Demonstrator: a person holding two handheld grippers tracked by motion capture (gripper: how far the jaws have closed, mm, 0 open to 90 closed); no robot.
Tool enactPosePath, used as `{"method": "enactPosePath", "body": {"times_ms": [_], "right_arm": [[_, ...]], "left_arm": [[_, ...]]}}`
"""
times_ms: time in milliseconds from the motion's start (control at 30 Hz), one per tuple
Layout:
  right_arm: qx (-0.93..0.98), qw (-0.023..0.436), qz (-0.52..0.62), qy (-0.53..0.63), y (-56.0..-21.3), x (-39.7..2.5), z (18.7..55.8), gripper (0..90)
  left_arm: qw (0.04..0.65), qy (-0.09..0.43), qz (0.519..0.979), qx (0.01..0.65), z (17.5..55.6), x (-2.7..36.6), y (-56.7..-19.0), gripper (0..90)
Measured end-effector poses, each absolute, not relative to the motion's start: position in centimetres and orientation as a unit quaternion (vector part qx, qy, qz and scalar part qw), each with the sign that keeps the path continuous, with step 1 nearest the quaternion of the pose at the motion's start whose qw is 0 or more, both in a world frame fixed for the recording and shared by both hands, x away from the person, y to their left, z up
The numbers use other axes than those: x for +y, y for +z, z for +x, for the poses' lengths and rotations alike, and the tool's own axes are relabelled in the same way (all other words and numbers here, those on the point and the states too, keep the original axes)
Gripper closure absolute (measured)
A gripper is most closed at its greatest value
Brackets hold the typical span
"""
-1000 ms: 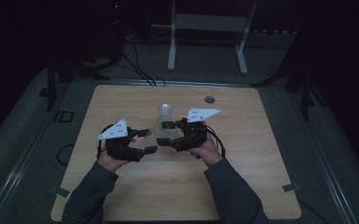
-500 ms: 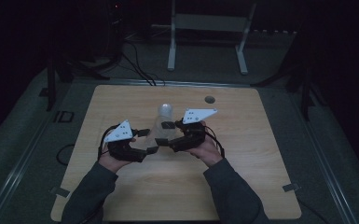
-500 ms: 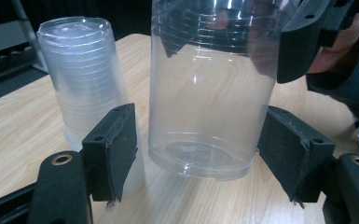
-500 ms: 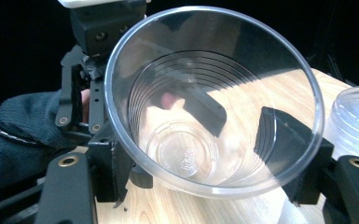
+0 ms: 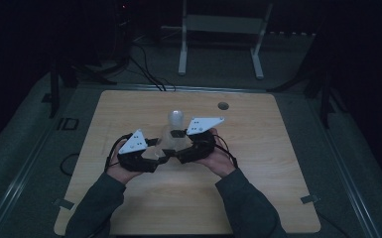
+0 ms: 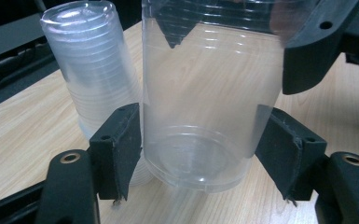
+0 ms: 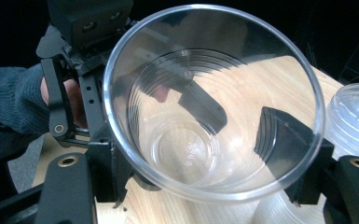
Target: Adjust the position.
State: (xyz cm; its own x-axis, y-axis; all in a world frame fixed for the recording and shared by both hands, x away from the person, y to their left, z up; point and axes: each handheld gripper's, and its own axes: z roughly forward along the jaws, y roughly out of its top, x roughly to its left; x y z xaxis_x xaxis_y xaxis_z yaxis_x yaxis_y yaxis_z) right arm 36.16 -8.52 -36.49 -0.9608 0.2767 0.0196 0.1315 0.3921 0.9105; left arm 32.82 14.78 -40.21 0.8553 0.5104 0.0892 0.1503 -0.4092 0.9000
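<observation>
A clear plastic cup (image 6: pixel 205 102) stands upright between the two grippers, its base just above the wooden table (image 5: pixel 278 188). My left gripper (image 6: pixel 198 154) is shut on its lower part, one jaw on each side. My right gripper (image 7: pixel 196 163) looks down into the same cup (image 7: pixel 186 149) and grips it under the rim; one of its fingers (image 6: pixel 307 51) lies against the cup's upper wall. In the high view both grippers, left (image 5: pixel 159 157) and right (image 5: pixel 172 151), meet at the cup (image 5: pixel 167 143) mid-table. A stack of upturned clear cups (image 5: pixel 175 119) (image 6: pixel 93 70) (image 7: pixel 354 121) stands just behind.
A small round hole (image 5: pixel 222 105) sits in the table near its far edge. Beyond the table a white metal stand (image 5: pixel 223 29) and cables (image 5: pixel 146 69) lie on the dark floor. Bare wood spreads to the left, right and front of the hands.
The left gripper has moved a little to the right, toward the right gripper, and the two now meet at the cup. The stack has not moved.
</observation>
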Motion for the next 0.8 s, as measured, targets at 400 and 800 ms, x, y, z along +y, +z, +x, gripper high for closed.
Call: {"method": "enactPosePath", "body": {"times_ms": [400, 800], "right_arm": [[0.835, 0.064, 0.122, 0.532, -36.58, -8.45, 36.13, 28.8], [0.812, 0.035, 0.116, 0.570, -36.61, -9.04, 36.15, 20.3]], "left_arm": [[0.509, 0.166, 0.820, 0.200, 32.93, 14.57, -40.49, 39.6], [0.539, 0.148, 0.805, 0.199, 32.97, 15.02, -40.37, 40.7]]}}
